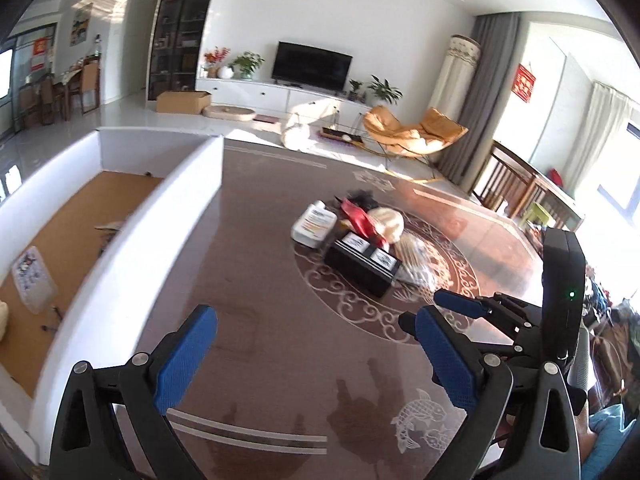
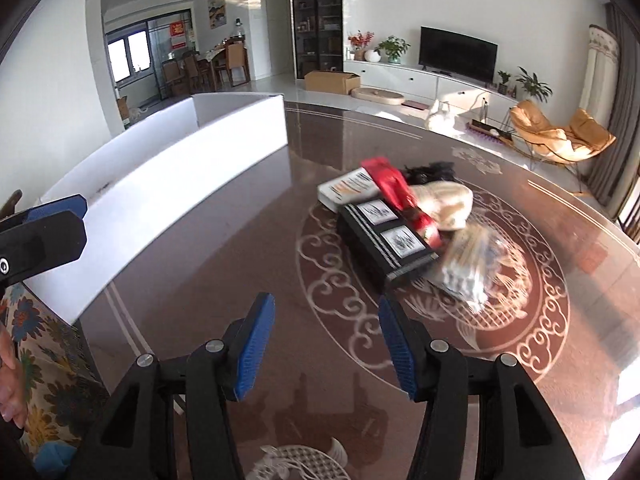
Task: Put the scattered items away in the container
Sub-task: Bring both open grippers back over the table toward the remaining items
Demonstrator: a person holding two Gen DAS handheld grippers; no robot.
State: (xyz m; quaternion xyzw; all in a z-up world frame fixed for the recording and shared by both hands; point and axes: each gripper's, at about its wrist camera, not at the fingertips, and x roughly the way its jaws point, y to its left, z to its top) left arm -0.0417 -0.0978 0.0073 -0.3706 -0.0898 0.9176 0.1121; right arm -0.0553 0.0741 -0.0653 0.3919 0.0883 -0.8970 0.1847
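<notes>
- The left tool (image 1: 316,344) hangs over the dark glossy surface (image 1: 256,240), its blue pads spread wide with nothing between them.
- The right tool (image 2: 326,340) is also over the surface, its pads apart and nothing between them; in the left wrist view it shows at the right edge, just beside the left tool's right finger.
- Part of a hand (image 2: 10,384) shows at the left edge of the right wrist view, next to a flower-patterned cloth (image 2: 44,364).
- To the left stands the container (image 1: 132,240), a white-walled box with a brown floor. A clear packet with a printed pattern (image 1: 34,280) lies inside it near the left wall; other small things inside are too blurred to name.
- Beyond both tools, near the middle of the surface's round white ornament, the scattered items lie in one pile, well apart from the container.
- In the pile: a black box with two white labels (image 2: 386,242) nearest, a white bottle (image 1: 314,224) lying flat at its left, a red pouch (image 2: 394,192) across the top, a cream rounded bag (image 2: 444,200), a clear crinkled packet (image 2: 468,276) at the right and something black and fluffy (image 2: 430,170) behind.
- Farther off, past the surface's edge, are a television (image 1: 312,66) on a white cabinet and an orange chair (image 1: 416,130).
</notes>
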